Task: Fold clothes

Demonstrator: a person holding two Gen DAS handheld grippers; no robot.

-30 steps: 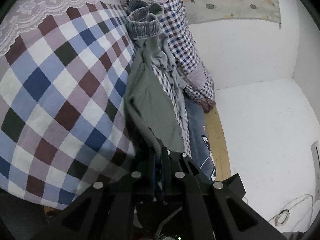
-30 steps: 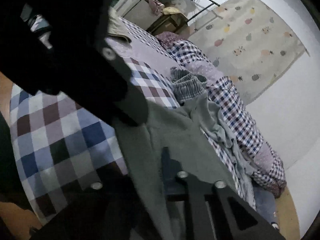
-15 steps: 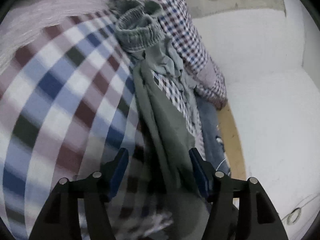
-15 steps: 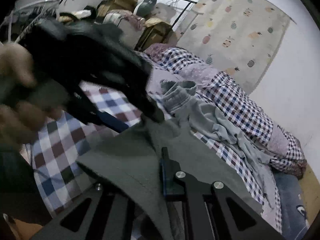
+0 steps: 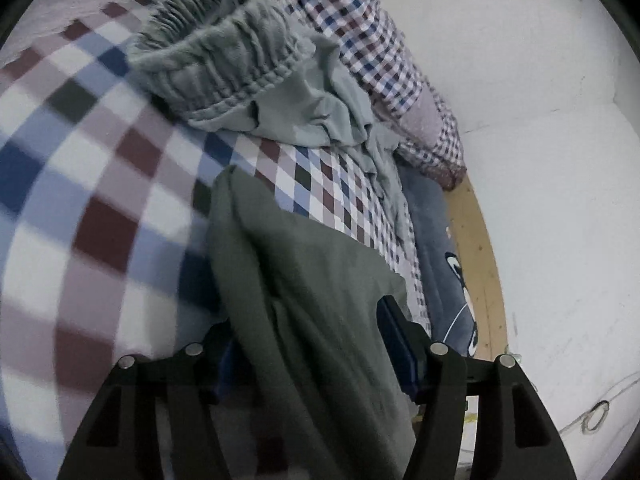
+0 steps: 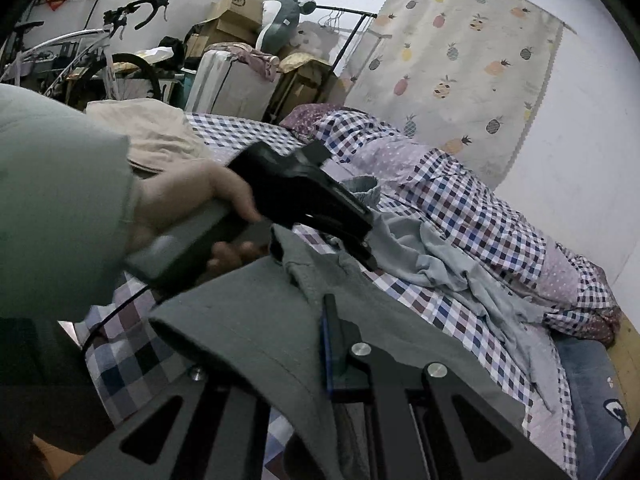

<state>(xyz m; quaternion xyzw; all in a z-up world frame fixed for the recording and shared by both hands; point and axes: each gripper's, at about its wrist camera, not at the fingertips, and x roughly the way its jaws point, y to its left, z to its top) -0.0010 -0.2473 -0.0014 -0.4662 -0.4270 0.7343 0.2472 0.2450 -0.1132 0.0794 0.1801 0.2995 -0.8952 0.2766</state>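
A dark green garment (image 5: 304, 280) lies along the checked bed sheet (image 5: 80, 184) and runs back between the fingers of my left gripper (image 5: 310, 344), which stands open around it without pinching. In the right wrist view the same garment (image 6: 256, 312) drapes over my right gripper (image 6: 322, 332), which is shut on its near edge; its left finger is hidden under the cloth. A hand (image 6: 188, 196) holds the left gripper (image 6: 324, 258) just above the garment's far end.
A grey-blue ribbed garment (image 5: 224, 60) and a crumpled light grey one (image 5: 332, 112) lie farther up the bed beside a small-check duvet (image 6: 472, 208). A blue printed cloth (image 5: 440, 248) hangs at the wooden bed edge (image 5: 476, 240). Beyond the bed are a bicycle (image 6: 100, 56), boxes and a suitcase (image 6: 224, 84).
My left gripper was shut on the green garment, let go and opened, and has moved forward up the bed toward the grey pile. The right gripper stays shut on the garment.
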